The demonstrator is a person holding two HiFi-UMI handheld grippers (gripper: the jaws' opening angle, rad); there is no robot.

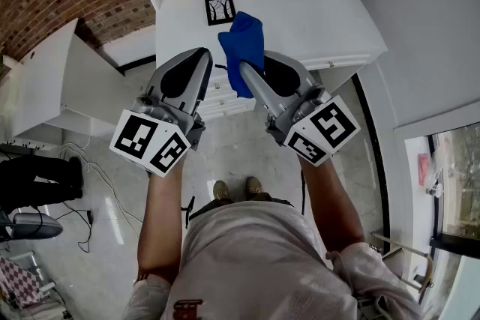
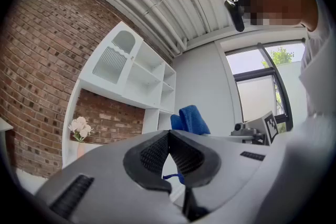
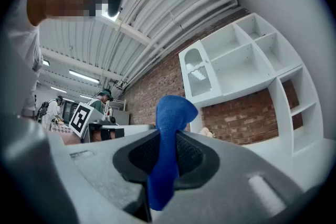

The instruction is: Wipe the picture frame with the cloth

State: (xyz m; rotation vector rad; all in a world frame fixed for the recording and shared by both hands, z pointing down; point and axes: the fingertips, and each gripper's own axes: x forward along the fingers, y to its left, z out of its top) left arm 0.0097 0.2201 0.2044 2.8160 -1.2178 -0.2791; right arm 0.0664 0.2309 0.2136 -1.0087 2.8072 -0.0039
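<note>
The smooth white desk top [image 1: 322,19] stretches ahead. The grey left gripper [image 2: 169,135] is pressed together on nothing. The grey right gripper [image 3: 167,139] is clamped on the soft, nubbly blue cloth [image 3: 172,113], which stands up in a limp fold. The small square black picture frame [image 1: 220,10] sits on the desk just beyond the cloth, apart from it. Wiping looks not yet begun; next, the cloth needs carrying forward onto the frame.
</note>
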